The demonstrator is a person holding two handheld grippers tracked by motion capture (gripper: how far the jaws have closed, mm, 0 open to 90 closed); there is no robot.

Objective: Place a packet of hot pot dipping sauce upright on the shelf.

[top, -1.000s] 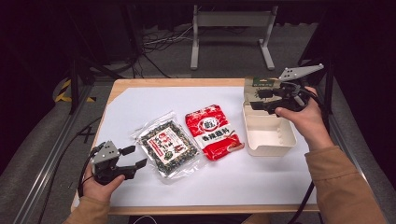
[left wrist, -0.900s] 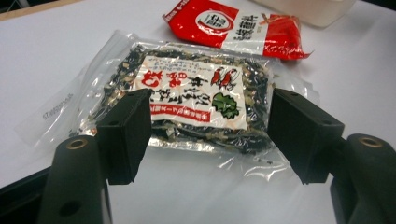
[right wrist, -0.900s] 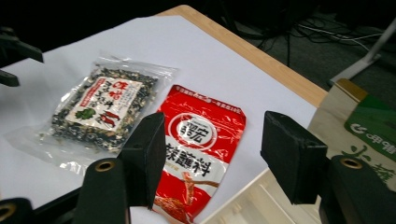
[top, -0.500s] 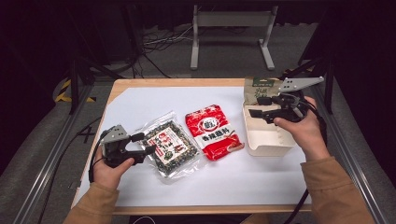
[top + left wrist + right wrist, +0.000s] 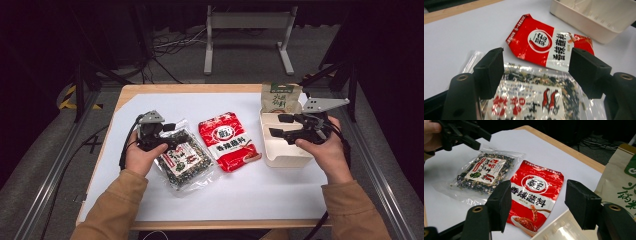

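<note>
Left hand-held gripper (image 5: 534,72) jaws apart over clear seaweed packet (image 5: 531,95); right hand-held gripper (image 5: 541,202) likewise apart.

Left gripper (image 5: 170,135) over clear seaweed packet (image 5: 184,160)

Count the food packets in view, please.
3: a clear packet under the left gripper, a red packet mid-table, and a green-printed packet standing at the tray's far end.

A clear bag (image 5: 184,159) of dark dried bits with a white label is lying flat on the white sheet, just left of the red packet (image 5: 227,140), its near edge overlapping nothing.
</note>
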